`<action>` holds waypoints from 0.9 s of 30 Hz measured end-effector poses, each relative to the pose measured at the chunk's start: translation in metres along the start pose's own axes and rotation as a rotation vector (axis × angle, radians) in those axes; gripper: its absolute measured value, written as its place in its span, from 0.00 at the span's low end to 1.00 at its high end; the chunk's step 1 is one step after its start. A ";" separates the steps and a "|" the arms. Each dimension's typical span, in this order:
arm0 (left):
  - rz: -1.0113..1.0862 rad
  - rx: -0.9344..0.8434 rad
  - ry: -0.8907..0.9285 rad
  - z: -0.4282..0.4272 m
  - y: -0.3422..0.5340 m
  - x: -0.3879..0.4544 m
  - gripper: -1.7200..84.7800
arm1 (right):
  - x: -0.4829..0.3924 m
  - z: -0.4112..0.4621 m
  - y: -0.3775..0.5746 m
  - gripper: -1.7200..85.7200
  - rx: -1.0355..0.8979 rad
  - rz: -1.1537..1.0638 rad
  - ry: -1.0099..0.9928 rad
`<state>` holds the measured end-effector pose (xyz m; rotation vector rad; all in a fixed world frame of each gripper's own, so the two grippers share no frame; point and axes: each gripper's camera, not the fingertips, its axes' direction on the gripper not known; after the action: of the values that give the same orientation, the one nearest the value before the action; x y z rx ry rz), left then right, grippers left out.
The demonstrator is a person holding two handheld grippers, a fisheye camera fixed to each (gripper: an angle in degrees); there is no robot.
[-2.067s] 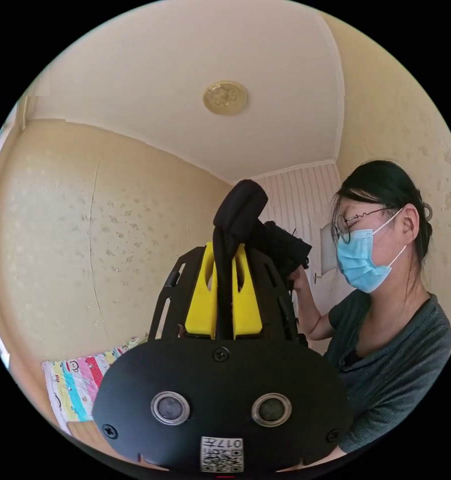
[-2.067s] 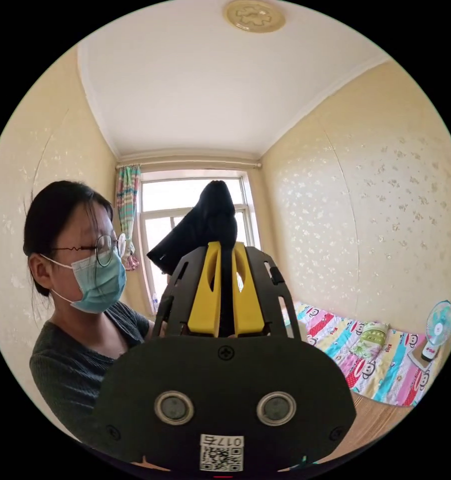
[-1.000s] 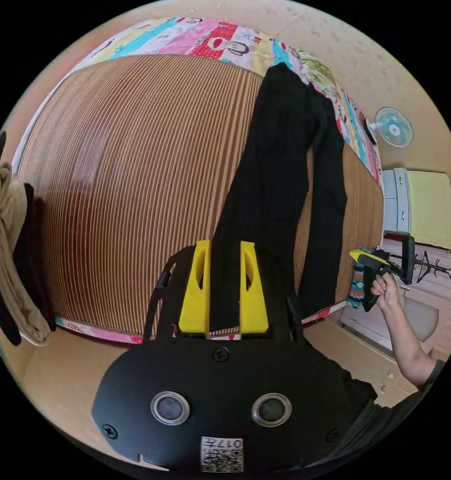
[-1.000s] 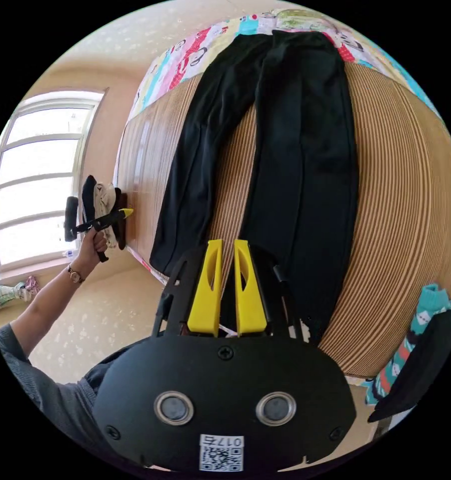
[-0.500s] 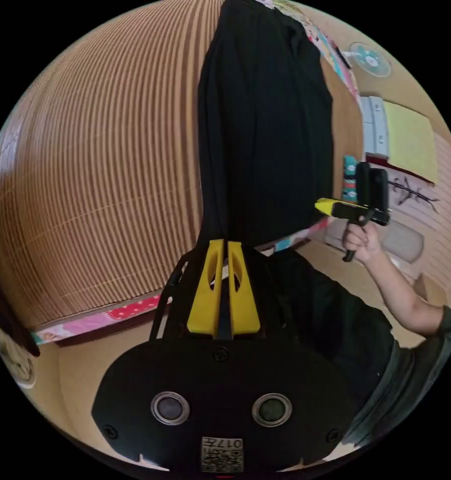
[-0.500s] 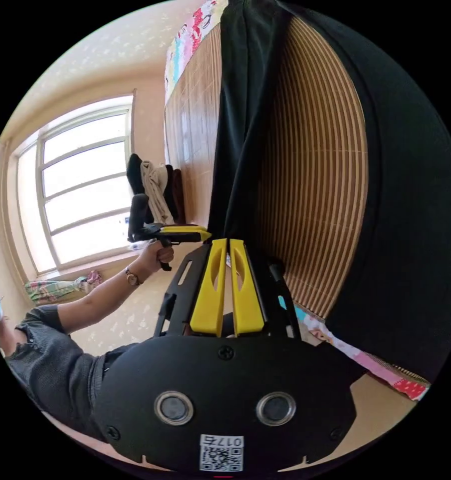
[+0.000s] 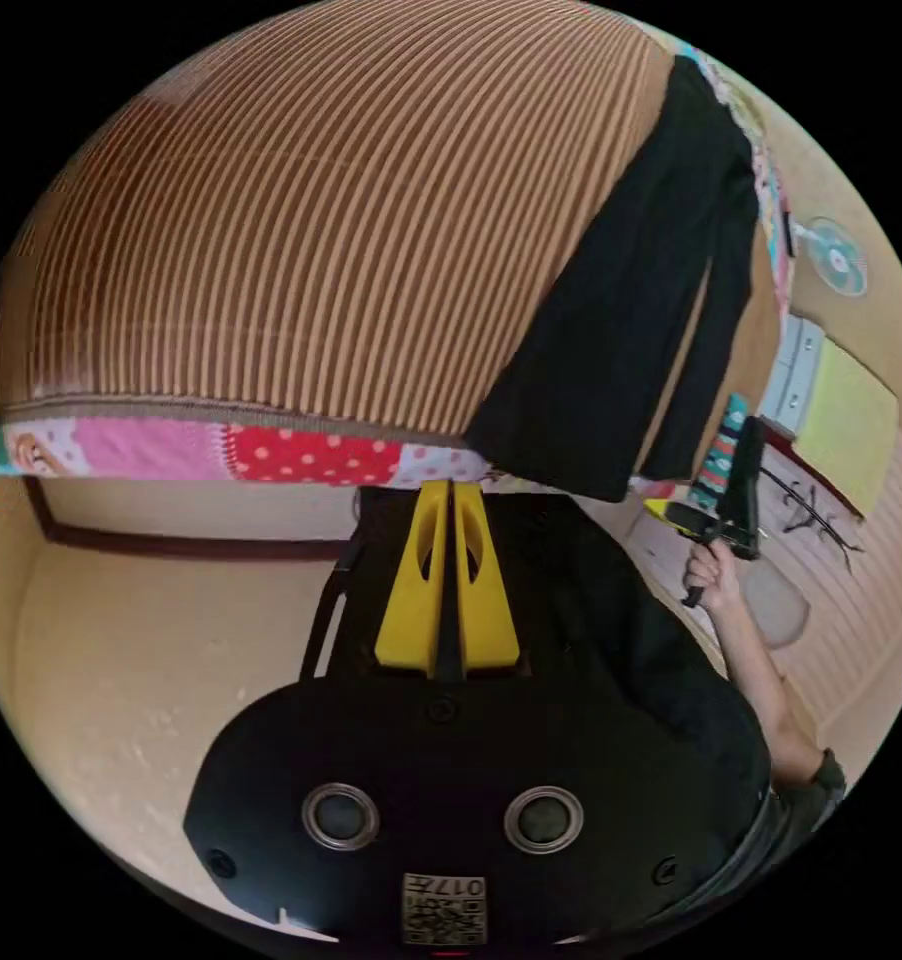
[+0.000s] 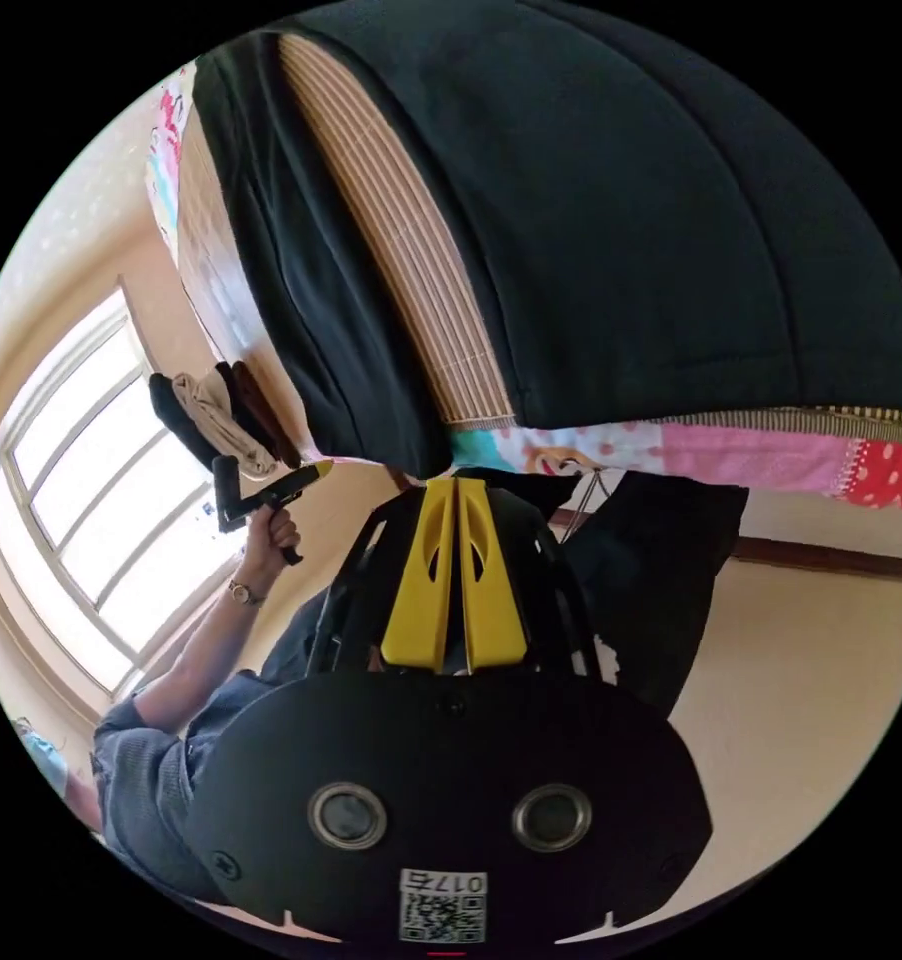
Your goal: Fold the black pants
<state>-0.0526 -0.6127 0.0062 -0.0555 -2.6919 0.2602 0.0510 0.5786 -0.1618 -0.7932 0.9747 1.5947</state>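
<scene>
The black pants (image 7: 621,330) lie flat on the striped mat (image 7: 321,200) of a bed, legs apart, with the leg ends at the near edge. My left gripper (image 7: 449,488) is shut and holds nothing, just off the bed edge beside one leg end. In the right gripper view the pants (image 8: 621,200) spread across the top, and my right gripper (image 8: 456,484) is shut and empty below the edge, between the two legs. Each gripper also shows in the other's view in a hand: the right gripper (image 7: 658,507) and the left gripper (image 8: 321,467).
A patterned sheet (image 7: 301,455) hangs below the mat's edge. A pile of clothes (image 8: 216,405) sits at one end of the bed, near a window (image 8: 61,500). A fan (image 7: 836,258) and a cabinet (image 7: 841,420) stand past the other end. The person's dark-clothed legs (image 8: 651,570) are close behind my jaws.
Two seconds ago both grippers held the pants up. The pants then landed on the mat, both jaws opened and let go, shut again empty, and drew back to the bed edge.
</scene>
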 end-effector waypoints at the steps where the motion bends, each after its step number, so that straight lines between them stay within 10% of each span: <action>1: -0.007 0.011 -0.014 0.000 0.002 0.002 0.01 | -0.004 -0.012 0.003 0.03 0.030 -0.029 0.035; 10: 0.409 0.105 0.201 0.019 -0.020 0.138 0.04 | 0.019 -0.141 0.005 0.10 0.387 0.070 0.466; 27: 0.406 -0.155 -0.068 0.186 -0.073 0.319 0.05 | 0.093 -0.181 0.033 0.07 0.266 -0.046 0.333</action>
<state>-0.4198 -0.6917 -0.0122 -0.6546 -2.7412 0.1754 0.0008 0.4536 -0.3173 -0.9018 1.3652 1.2811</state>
